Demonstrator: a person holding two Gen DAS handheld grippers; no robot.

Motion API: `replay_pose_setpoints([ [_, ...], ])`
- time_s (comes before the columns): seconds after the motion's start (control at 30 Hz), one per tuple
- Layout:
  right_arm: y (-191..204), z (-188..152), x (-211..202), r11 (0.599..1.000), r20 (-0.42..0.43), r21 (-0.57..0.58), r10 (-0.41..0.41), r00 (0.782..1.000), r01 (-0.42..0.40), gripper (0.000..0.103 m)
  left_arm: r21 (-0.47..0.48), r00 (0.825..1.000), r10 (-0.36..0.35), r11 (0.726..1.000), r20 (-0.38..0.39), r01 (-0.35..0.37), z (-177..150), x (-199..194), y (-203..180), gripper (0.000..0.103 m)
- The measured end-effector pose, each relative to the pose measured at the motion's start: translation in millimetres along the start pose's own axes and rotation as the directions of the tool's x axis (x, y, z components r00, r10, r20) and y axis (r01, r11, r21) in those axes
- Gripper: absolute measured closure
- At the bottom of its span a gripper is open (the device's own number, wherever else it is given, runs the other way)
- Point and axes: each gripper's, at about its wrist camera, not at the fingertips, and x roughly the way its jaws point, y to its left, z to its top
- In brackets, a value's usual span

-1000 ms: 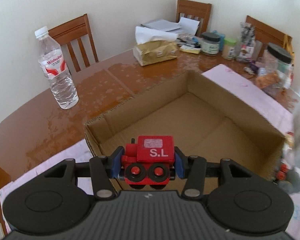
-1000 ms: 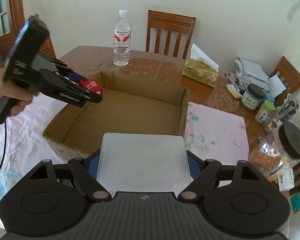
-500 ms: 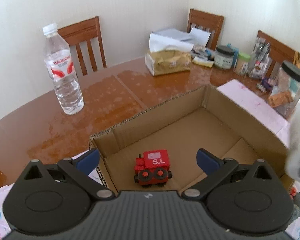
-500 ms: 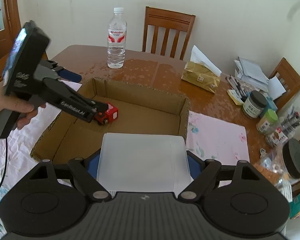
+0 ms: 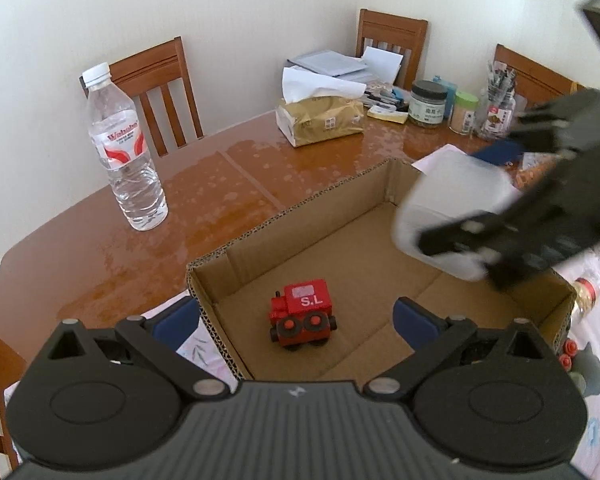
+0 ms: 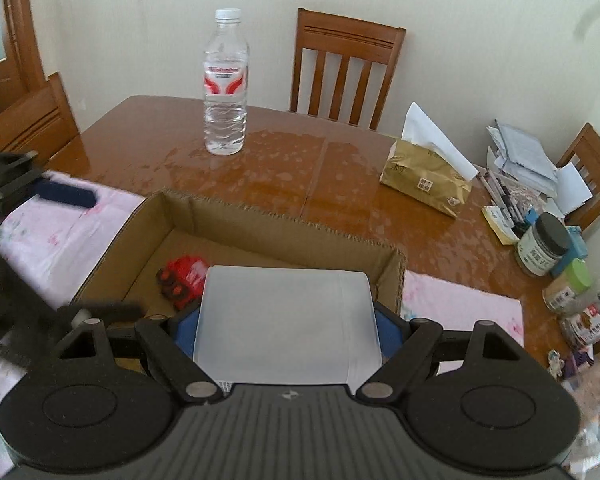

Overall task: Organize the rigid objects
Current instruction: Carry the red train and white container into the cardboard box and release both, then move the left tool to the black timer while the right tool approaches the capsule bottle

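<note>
- The left gripper (image 5: 296, 318) hangs over the near end of the cardboard box (image 5: 288, 220), its jaws spread wide with nothing between them.
- The red toy train (image 5: 303, 317) stands on the box floor, near the left corner — free of both blue pads.
- The right gripper (image 6: 287, 322) is clamped on a white plastic container (image 6: 287, 322), held above the box's right side.
- A water bottle (image 5: 124, 148) stands on the wooden table (image 5: 80, 240), well apart from the box.

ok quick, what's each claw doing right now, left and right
Left claw: open, holding nothing, above the red toy train in the cardboard box.
Right claw: closed on the white plastic container.
</note>
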Motion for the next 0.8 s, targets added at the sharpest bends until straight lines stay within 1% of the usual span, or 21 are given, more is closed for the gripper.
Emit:
replay_pose_setpoints([
  [0.07,-0.5,6.6,10.6,1.0,-0.009,0.013,0.01,1.0,-0.01,0.014,0.004,1.0,-0.002,1.0,-0.002,0.002,-0.5,-0.7,-1.4,0.001],
  [0.1,-0.4,8.4,12.5,1.0,-0.001,0.018,0.007,1.0,-0.007,0.006,0.004,1.0,-0.002,1.0,-0.002,0.002,-0.8,-1.0,-1.7,0.001],
  [0.13,0.4,9.6,13.4,1.0,0.004,0.014,0.004,1.0,-0.004,0.0,0.004,1.0,-0.004,1.0,-0.002,0.004,-0.7,-0.9,-1.7,0.001],
  [0.2,3.2,10.5,11.6,1.0,0.028,-0.002,-0.007,1.0,0.007,0.0,0.005,1.0,-0.002,1.0,0.0,0.002,-0.8,-1.9,-2.7,0.001],
  [0.37,1.1,7.1,7.4,1.0,0.022,-0.002,-0.014,1.0,0.014,0.0,0.01,1.0,0.008,1.0,0.006,-0.008,-0.5,-4.9,-6.0,0.001],
  [0.53,-4.8,-6.3,-2.9,0.999,0.026,0.036,-0.015,1.0,0.014,0.0,0.008,1.0,0.025,1.0,0.018,-0.025,-2.1,-12.3,-12.5,0.001],
  [0.63,-5.8,-16.2,-11.8,0.999,0.038,0.034,-0.038,0.999,0.037,0.0,0.003,0.999,0.037,0.999,0.036,-0.037,-4.5,-19.8,-17.7,0.001],
  [0.8,-8.1,-34.2,-28.8,0.999,0.056,0.029,-0.046,0.997,0.044,0.0,-0.013,0.995,0.079,0.997,0.063,-0.078,-9.8,-36.2,-29.5,0.001],
])
